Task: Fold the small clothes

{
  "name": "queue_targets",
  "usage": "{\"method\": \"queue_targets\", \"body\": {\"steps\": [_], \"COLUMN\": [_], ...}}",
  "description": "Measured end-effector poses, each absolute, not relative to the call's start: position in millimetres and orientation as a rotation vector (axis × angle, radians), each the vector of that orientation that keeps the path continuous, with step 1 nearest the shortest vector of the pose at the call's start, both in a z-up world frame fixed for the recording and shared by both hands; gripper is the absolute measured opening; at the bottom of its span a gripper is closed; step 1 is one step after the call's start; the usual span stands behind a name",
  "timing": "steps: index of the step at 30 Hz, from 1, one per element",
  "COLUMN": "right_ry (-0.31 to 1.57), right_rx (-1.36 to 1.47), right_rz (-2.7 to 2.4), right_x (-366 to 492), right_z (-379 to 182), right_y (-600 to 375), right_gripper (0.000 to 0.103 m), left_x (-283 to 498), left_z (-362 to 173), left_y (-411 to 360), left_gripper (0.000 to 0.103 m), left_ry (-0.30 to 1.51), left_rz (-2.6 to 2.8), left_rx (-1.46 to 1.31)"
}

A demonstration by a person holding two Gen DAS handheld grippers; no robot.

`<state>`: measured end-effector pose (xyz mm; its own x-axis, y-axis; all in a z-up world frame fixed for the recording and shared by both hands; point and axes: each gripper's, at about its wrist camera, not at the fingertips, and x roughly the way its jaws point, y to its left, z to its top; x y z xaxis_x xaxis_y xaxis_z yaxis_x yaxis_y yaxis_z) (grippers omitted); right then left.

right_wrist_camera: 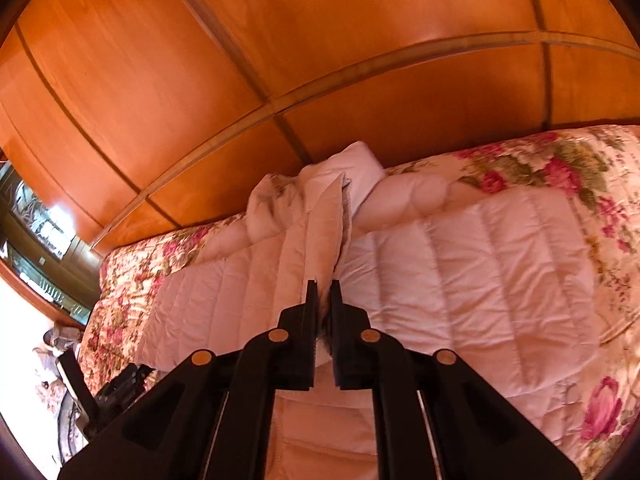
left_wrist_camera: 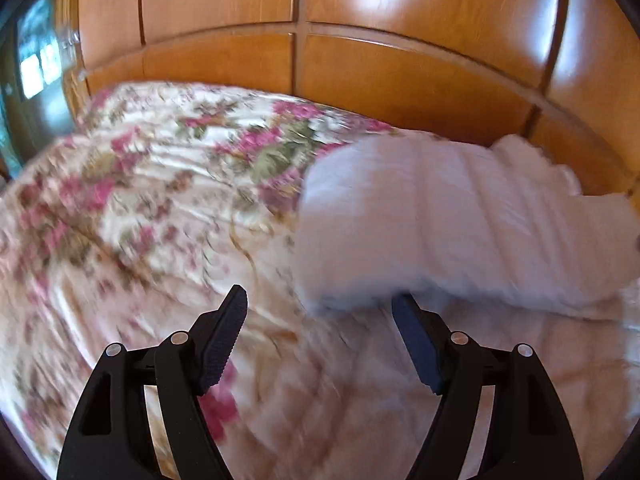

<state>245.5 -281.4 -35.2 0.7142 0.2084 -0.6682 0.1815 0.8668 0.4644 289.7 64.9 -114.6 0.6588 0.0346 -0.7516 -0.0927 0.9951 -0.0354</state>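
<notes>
The right gripper (right_wrist_camera: pixel 323 286), jaws closed, pinches an edge of the pale quilted garment (right_wrist_camera: pixel 460 280), lifting a ridge of it above the floral bedspread (right_wrist_camera: pixel 592 168) on which the rest lies spread; the left gripper (left_wrist_camera: pixel 320 304) hangs wide open and empty just beside the cloth's near edge. The padded fabric looks light, soft and floppy, best taken at corners or hems. The wooden wardrobe (right_wrist_camera: pixel 200 60) behind leaves little room.
</notes>
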Motion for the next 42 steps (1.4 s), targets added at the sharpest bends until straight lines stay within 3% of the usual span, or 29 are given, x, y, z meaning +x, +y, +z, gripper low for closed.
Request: {"method": "queue_targets", "body": {"steps": [8, 13, 15, 18, 19, 24, 29, 36, 42], "right_ry": [0.856, 0.895, 0.886, 0.874, 0.849, 0.706, 0.773, 0.859, 0.774], "right_rx": [0.518, 0.562, 0.604, 0.642, 0.634, 0.423, 0.191, 0.153, 0.164], "right_rz": [-0.126, -0.149, -0.135, -0.144, -0.144, -0.147, -0.060, -0.130, -0.107], "right_x": [242.5, 242.3, 239.8, 231.9, 228.0, 225.6, 259.7, 279.3, 267.4], "right_z": [-74.7, -104.7, -105.7, -98.4, -91.7, -52.1, -55.5, -103.6, -124.8], "right_y": [-306.0, -314.7, -319.6, -327.7, -327.8, -304.8, -253.9, -257.6, -261.4], "right_gripper": [0.004, 0.006, 0.014, 0.045, 0.050, 0.045, 0.035, 0.033, 0.033], "left_x": [299.8, 294.3, 291.1, 270.2, 261.7, 237.6, 282.5, 342.0, 356.9], "left_z": [-142.9, -142.2, -140.5, -129.4, -124.9, -89.0, -78.3, -111.0, -153.4], "left_y": [100.2, 97.8, 99.5, 105.0, 105.8, 96.6, 59.2, 15.2, 41.4], "left_gripper": [0.077, 0.077, 0.077, 0.077, 0.077, 0.077, 0.077, 0.074, 0.081], "left_ry": [0.911, 0.913, 0.929, 0.912, 0.894, 0.724, 0.720, 0.803, 0.877], "left_rz": [0.085, 0.054, 0.056, 0.054, 0.040, 0.012, -0.050, -0.054, -0.122], "left_rx": [-0.275, -0.259, -0.270, -0.272, -0.267, -0.184, -0.105, 0.078, -0.073]}}
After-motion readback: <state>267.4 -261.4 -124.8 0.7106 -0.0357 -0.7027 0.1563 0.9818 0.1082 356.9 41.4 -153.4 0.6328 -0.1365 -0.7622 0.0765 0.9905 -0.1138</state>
